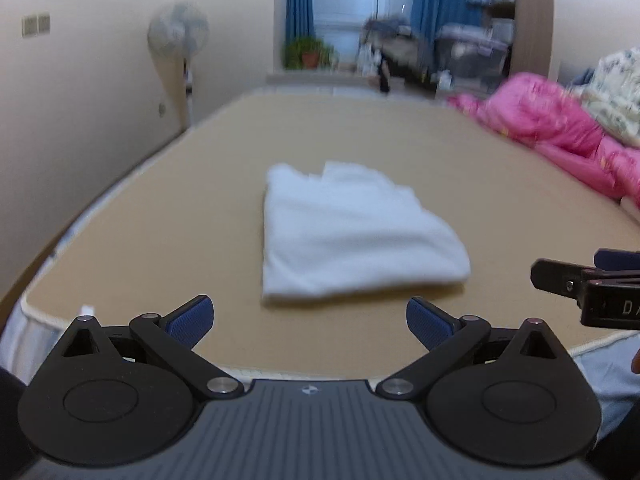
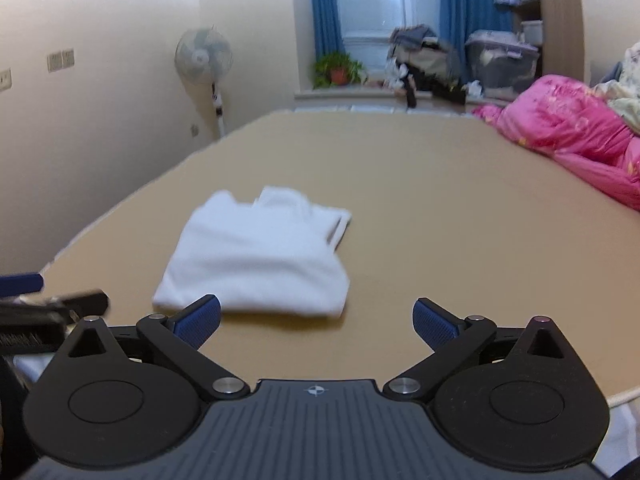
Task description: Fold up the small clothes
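A small white garment lies folded into a compact rectangle on the tan bed surface. It also shows in the right wrist view. My left gripper is open and empty, held just short of the garment's near edge. My right gripper is open and empty, near the garment's near right corner. Part of the right gripper shows at the right edge of the left wrist view. Part of the left gripper shows at the left edge of the right wrist view.
A pink quilt with a patterned blanket is heaped along the bed's right side. A standing fan is by the left wall. A potted plant and piled clutter sit at the window beyond the bed.
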